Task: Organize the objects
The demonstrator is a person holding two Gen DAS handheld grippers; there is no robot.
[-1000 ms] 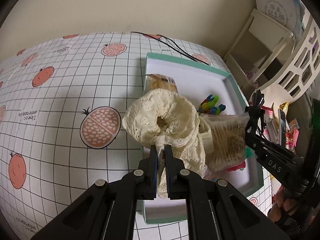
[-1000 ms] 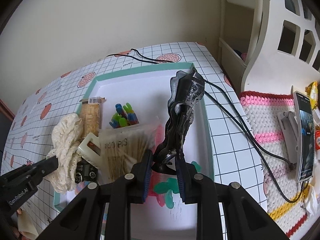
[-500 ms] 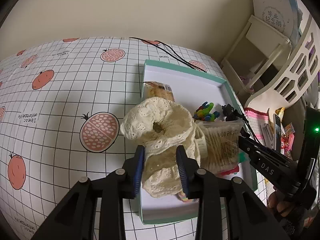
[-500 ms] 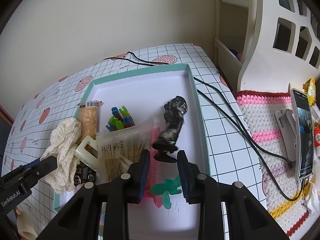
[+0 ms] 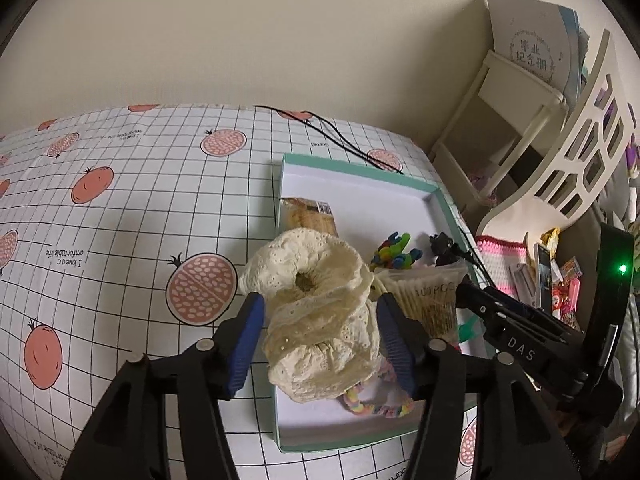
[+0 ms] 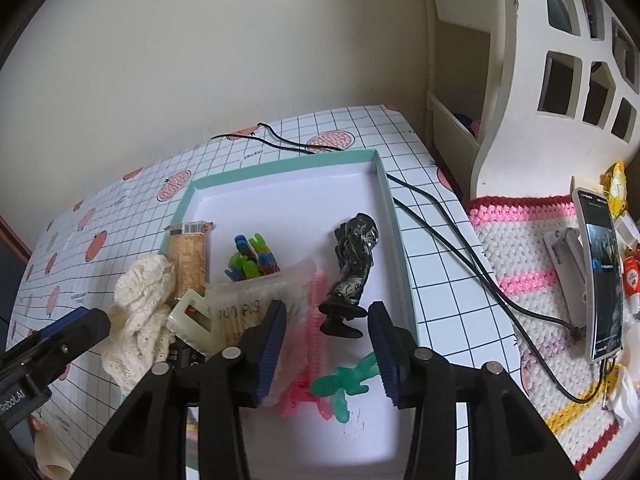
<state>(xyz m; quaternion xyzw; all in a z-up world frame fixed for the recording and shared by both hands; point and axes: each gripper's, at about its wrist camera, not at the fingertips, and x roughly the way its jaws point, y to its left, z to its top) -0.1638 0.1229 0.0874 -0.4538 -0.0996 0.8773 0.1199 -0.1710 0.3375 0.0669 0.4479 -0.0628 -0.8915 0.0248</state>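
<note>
A teal-rimmed white tray (image 5: 438,196) (image 6: 394,216) lies on the gridded tablecloth. A cream lace scrunchie (image 5: 316,316) (image 6: 138,332) hangs over the tray's left rim, between the spread fingers of my open left gripper (image 5: 320,344) and free of them. A black figurine (image 6: 352,276) (image 5: 442,246) stands upright in the tray near its right wall, just beyond my open right gripper (image 6: 328,344). The tray also holds a cotton-swab bag (image 6: 248,316) (image 5: 428,300), coloured clips (image 6: 252,262) (image 5: 394,250), a snack packet (image 6: 190,260) (image 5: 310,214), pink and green plastic pieces (image 6: 344,384) and a pastel bead bracelet (image 5: 372,406).
Black cables (image 6: 460,264) run from the table's far edge past the tray's right side onto a crocheted mat (image 6: 532,280), where a phone (image 6: 602,268) stands on a holder. A white shelf unit (image 6: 540,64) stands to the right. The tablecloth (image 5: 120,240) spreads left of the tray.
Both grippers have opened and pulled back. The left let go of the scrunchie, which now rests on the tray's rim. The right released the figurine, which now stands in the tray.
</note>
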